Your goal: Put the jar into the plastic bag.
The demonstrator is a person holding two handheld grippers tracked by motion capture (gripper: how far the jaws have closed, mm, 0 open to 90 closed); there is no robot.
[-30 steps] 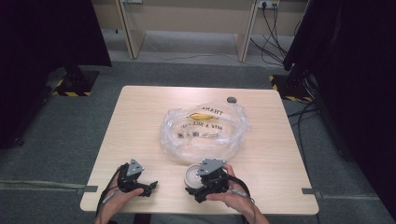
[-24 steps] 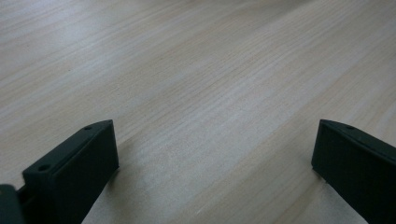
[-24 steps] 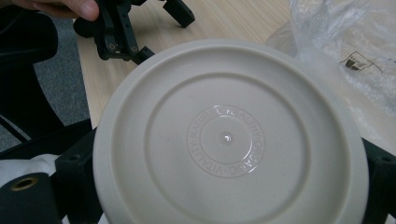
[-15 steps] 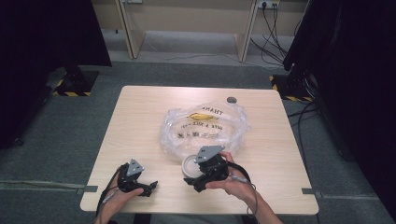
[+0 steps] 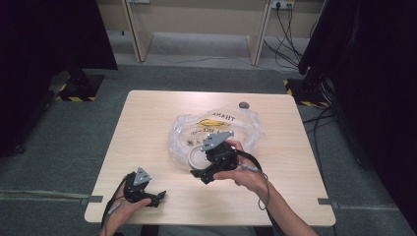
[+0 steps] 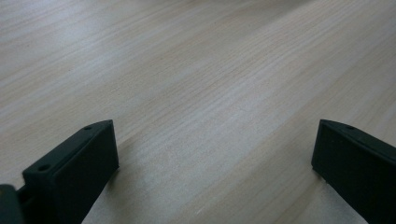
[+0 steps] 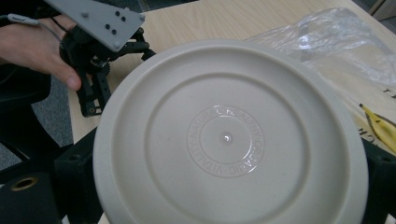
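The right gripper (image 5: 199, 173) is clamping a cream plate (image 7: 229, 135) between its jaws, one jaw on each side of the rim. In the high view the plate (image 5: 195, 156) is lying at about nine o'clock of the clear plastic bag (image 5: 248, 129), apparently touching its edge. The left gripper (image 5: 156, 197) is resting at seven o'clock on the table (image 5: 147, 123), jaws standing wide apart over bare wood.
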